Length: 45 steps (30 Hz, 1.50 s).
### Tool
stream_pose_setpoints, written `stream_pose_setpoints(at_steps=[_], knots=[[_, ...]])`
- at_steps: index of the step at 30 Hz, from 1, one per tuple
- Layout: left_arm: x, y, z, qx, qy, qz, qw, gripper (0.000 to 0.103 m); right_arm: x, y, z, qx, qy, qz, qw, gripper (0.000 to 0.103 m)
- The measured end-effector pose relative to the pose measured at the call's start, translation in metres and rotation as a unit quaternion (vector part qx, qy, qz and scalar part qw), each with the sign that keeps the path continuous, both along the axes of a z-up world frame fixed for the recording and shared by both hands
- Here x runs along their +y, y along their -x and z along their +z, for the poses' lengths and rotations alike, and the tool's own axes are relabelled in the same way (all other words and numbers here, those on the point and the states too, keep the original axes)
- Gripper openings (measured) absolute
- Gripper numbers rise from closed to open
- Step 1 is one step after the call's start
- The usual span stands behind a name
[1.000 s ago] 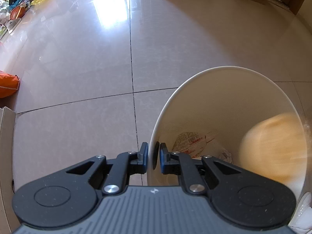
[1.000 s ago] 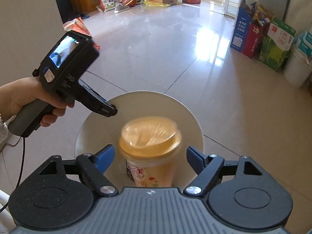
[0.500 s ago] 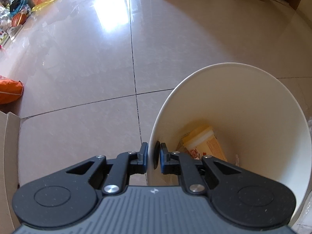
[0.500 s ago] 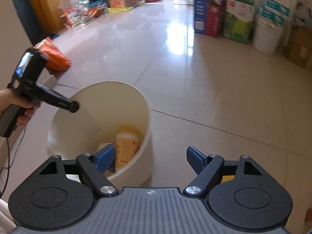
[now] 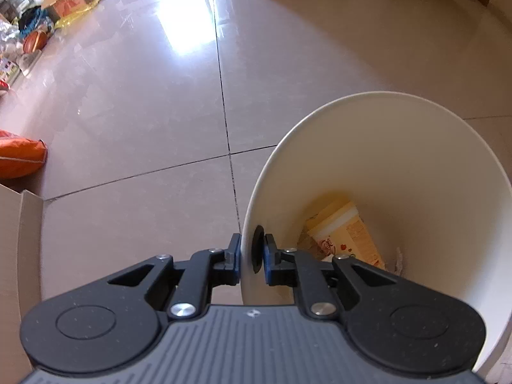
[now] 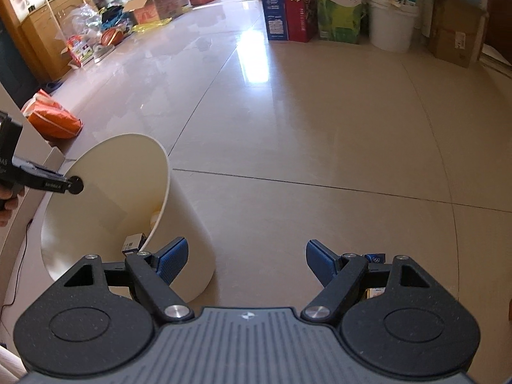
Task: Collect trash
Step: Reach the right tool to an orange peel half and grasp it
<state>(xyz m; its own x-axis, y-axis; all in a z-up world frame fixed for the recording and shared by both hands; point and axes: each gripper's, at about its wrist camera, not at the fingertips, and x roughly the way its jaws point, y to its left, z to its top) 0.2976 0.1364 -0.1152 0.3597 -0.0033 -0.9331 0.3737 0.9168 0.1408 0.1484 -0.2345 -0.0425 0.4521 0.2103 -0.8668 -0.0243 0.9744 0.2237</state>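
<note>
A cream waste bin (image 5: pixel 400 160) stands tilted on the tiled floor. My left gripper (image 5: pixel 251 256) is shut on its near rim, one pad inside the wall and one outside. A yellow instant-noodle cup (image 5: pixel 345 233) lies on its side at the bottom of the bin among paper scraps. In the right wrist view the bin (image 6: pixel 128 192) is at the lower left, with the left gripper (image 6: pixel 75 185) pinching its rim and a small carton (image 6: pixel 134 243) inside. My right gripper (image 6: pixel 244 262) is open and empty above bare floor, to the right of the bin. A small blue-and-white box (image 6: pixel 376 257) peeks from behind its right finger.
An orange bag (image 6: pixel 54 121) and a cardboard box edge (image 5: pixel 19 256) sit left of the bin. Cartons (image 6: pixel 320 9), a white bucket (image 6: pixel 392 28) and brown boxes (image 6: pixel 454 32) line the far wall. A basketball (image 6: pixel 112 35) and clutter lie at the far left.
The noodle cup left the right gripper and dropped into the bin, where it now lies. The right gripper swung right, away from the bin. The left gripper kept its hold on the rim.
</note>
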Motion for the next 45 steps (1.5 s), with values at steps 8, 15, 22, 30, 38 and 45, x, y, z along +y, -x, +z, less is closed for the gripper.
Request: stream_pose_setpoints(at_steps=[8,15,22,30,38,45], knots=[[-0.006,0.005,-0.004,-0.006,-0.015,-0.006,0.9999,0.012,-0.019,0.004,-0.012,0.002,0.006,-0.005,1.0,0.084],[-0.009,0.007,-0.006,-0.011,-0.02,-0.009,0.9997,0.013,-0.05,0.004,-0.066,0.059,0.057,-0.027,0.996,0.084],[-0.007,0.006,-0.006,-0.01,-0.017,-0.009,0.9998,0.013,-0.086,0.006,-0.158,0.125,0.092,-0.082,0.985,0.084],[-0.009,0.008,-0.007,-0.013,-0.021,-0.014,0.9996,0.013,-0.129,0.038,-0.239,0.16,0.039,-0.197,0.966,0.085],[-0.012,0.008,-0.007,-0.015,-0.026,-0.017,0.9994,0.014,-0.14,0.05,-0.273,0.158,-0.003,-0.241,0.958,0.085],[-0.012,0.008,-0.007,-0.017,-0.027,-0.019,0.9993,0.014,-0.141,0.051,-0.287,0.162,-0.004,-0.248,0.955,0.082]])
